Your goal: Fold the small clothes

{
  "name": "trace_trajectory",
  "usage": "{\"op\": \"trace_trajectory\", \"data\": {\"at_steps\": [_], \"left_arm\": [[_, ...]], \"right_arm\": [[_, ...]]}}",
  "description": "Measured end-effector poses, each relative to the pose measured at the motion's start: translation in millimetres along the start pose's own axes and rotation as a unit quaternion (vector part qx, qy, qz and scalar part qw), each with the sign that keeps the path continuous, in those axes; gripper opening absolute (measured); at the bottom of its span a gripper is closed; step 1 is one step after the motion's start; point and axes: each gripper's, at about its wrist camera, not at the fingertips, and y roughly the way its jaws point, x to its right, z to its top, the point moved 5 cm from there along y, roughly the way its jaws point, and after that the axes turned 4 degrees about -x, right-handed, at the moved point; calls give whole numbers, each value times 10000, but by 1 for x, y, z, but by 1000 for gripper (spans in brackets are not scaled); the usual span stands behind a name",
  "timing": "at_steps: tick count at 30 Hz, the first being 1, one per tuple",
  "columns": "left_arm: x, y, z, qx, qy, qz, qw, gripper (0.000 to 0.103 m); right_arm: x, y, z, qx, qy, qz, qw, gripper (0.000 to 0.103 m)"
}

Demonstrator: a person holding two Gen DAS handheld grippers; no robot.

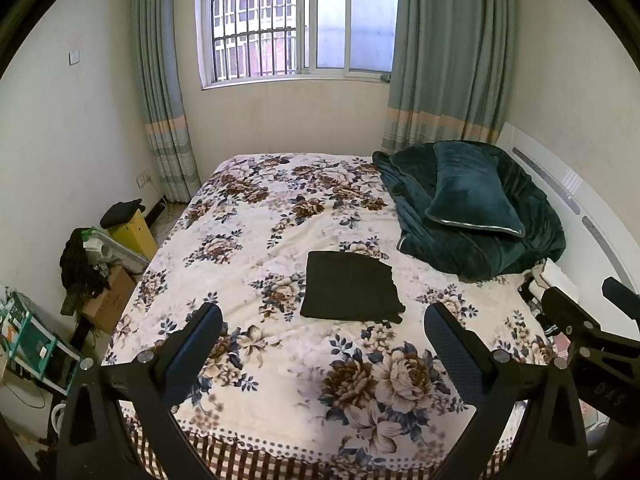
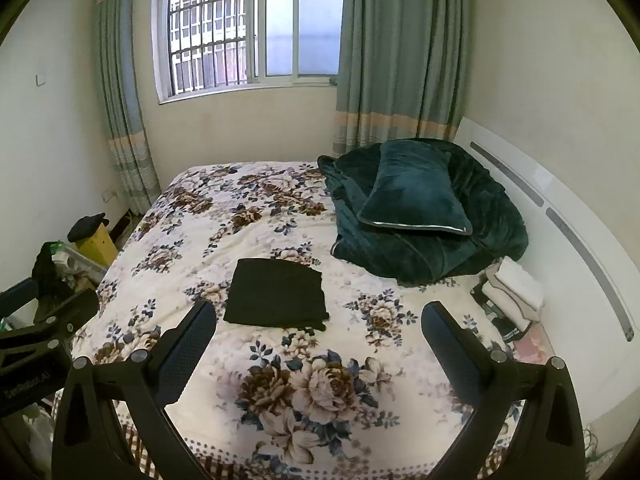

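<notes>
A black garment (image 1: 350, 286) lies folded into a flat rectangle in the middle of the floral bedspread (image 1: 248, 240); it also shows in the right wrist view (image 2: 277, 294). My left gripper (image 1: 324, 320) is open and empty, held above the near part of the bed, short of the garment. My right gripper (image 2: 319, 318) is open and empty too, beside the left one and a little to the garment's right. The right gripper's body shows at the right edge of the left wrist view (image 1: 580, 328).
A dark green quilt (image 1: 472, 236) with a pillow (image 1: 472, 190) on it lies at the bed's far right by the white headboard (image 1: 568, 188). Folded white cloths (image 2: 516, 288) lie by the headboard. Boxes and clutter (image 1: 104, 264) stand on the floor at the left.
</notes>
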Motion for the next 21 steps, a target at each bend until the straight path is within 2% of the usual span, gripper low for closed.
{"op": "trace_trajectory", "data": {"at_steps": [21], "left_arm": [[2, -4, 1, 33, -10, 9, 10000, 103]], "right_arm": [[-5, -2, -1, 10, 7, 19, 10000, 103]]}}
